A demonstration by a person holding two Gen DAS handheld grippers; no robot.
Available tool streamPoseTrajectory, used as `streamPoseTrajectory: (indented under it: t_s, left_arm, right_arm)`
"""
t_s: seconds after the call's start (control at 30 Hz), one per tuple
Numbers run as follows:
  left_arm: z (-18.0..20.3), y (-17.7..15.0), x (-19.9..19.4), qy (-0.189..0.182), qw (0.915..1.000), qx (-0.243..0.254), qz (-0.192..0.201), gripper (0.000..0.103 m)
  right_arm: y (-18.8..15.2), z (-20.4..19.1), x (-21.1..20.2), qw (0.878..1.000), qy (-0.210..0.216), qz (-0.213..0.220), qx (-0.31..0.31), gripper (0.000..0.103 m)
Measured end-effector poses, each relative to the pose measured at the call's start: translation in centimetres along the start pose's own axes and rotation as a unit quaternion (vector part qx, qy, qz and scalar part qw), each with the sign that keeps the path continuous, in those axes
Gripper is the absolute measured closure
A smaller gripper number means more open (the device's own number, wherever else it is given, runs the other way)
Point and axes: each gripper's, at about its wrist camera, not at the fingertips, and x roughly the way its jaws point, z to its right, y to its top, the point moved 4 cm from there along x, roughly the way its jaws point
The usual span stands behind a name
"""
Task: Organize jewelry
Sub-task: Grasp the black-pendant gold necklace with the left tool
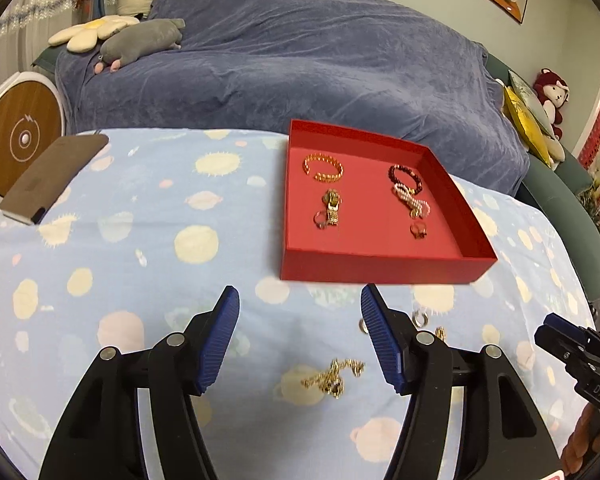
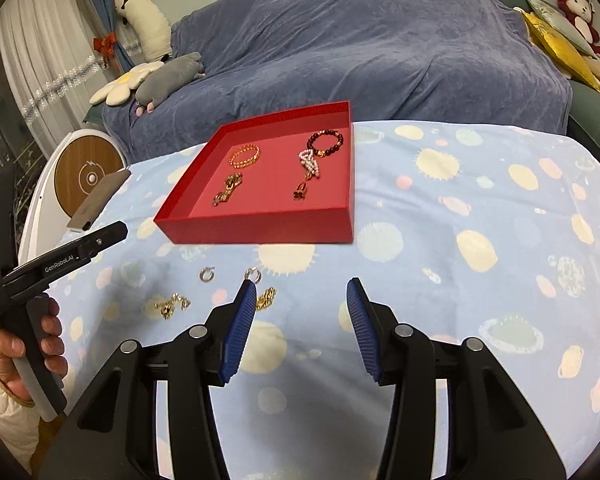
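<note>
A red tray (image 1: 380, 266) (image 2: 260, 230) sits on the patterned blue cloth. It holds a gold bangle (image 1: 323, 169), a gold watch (image 1: 332, 207), a dark bead bracelet (image 1: 406, 178), a pearl bracelet (image 1: 412, 202) and small rings. On the cloth in front of the tray lie a gold chain (image 1: 334, 376) (image 2: 172, 305), two silver hoop earrings (image 2: 207, 274) (image 2: 253, 274) and another gold piece (image 2: 268, 297). My left gripper (image 1: 300, 336) is open above the cloth, the chain lying below the gap. My right gripper (image 2: 302, 328) is open with nothing between its blue pads.
A brown phone-like slab (image 1: 52, 178) lies at the cloth's left edge. A blue-covered sofa (image 1: 280, 52) with plush toys stands behind the table. A round white and wood appliance (image 1: 20, 136) stands at the left. A hand (image 2: 20, 344) holds the left gripper's handle.
</note>
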Motion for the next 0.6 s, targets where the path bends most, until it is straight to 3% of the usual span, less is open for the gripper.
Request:
streamPoseTrajectory:
  t_s: [0.23, 0.6]
  left_arm:
    - [1.5, -4.4, 1.0, -0.003, 0.9983, 0.049, -0.031, 0.042]
    - [2.5, -6.3, 3.8, -0.013, 0.9956, 0.073, -0.056, 0.045]
  right_arm:
    - [-2.2, -0.6, 2.2, 0.999, 0.005, -0.036, -0.008, 0.058]
    - [-2.6, -2.1, 3.6, 0.998, 0.014, -0.053, -0.026, 0.058]
